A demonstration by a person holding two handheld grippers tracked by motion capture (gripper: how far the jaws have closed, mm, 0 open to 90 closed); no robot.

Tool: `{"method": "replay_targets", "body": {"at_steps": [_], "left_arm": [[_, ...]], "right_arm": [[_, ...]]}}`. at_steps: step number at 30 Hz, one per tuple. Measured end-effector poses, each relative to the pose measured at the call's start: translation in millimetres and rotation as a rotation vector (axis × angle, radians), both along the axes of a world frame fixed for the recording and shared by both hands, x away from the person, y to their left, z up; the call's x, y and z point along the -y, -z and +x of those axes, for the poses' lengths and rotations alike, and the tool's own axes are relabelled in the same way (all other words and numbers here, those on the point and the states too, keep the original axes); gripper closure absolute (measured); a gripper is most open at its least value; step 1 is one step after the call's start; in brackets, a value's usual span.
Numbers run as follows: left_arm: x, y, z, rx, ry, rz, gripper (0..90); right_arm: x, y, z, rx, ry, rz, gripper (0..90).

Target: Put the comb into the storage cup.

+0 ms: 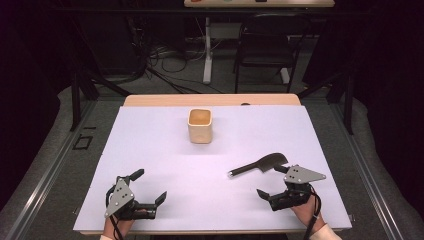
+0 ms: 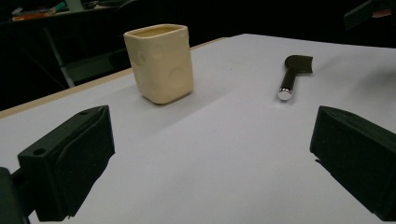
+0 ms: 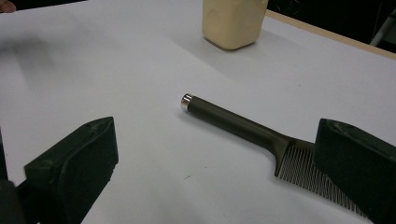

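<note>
A cream square cup (image 1: 200,126) stands upright toward the back middle of the white table (image 1: 150,150). A dark comb (image 1: 259,165) with a silver-capped handle lies flat at the right. My right gripper (image 1: 272,181) is open just in front of the comb, its far jaw beside the comb's teeth (image 3: 313,175). My left gripper (image 1: 148,186) is open at the front left, with nothing between its jaws. From the left gripper view the cup (image 2: 161,61) and the comb (image 2: 293,74) lie ahead. The right gripper view has the comb handle (image 3: 233,122) lying across, and the cup (image 3: 233,22) beyond.
A dark chair (image 1: 265,47) and a white table leg (image 1: 207,50) stand beyond the table's far wooden edge (image 1: 210,100), amid cables on the floor. Metal rails run along both sides of the table.
</note>
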State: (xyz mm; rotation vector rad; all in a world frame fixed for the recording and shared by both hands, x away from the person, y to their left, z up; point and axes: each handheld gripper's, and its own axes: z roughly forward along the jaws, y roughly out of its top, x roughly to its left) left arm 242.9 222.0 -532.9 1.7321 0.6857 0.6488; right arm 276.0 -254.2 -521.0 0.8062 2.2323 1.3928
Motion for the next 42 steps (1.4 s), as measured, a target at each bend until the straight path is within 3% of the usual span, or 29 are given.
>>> {"method": "replay_targets", "body": {"at_steps": [9, 18, 29, 42], "left_arm": [[-0.2, 0.4, 0.4, -0.004, 0.001, -0.002, 0.0], [0.9, 0.3, 0.2, -0.005, 0.005, 0.004, 0.0], [0.9, 0.3, 1.3, -0.004, 0.002, -0.001, 0.0], [3.1, 0.7, 3.8, -0.007, 0.013, 0.001, 0.0]], "right_arm": [[-7.7, -1.6, 7.8, 0.003, -0.009, -0.011, 0.0], [-15.6, -2.4, 18.6, -0.027, -0.02, 0.023, 0.0], [-29.1, -1.9, 33.4, -0.035, -0.028, -0.001, 0.0], [-44.4, -3.1, 51.9, -0.074, -0.03, 0.01, 0.0]]}}
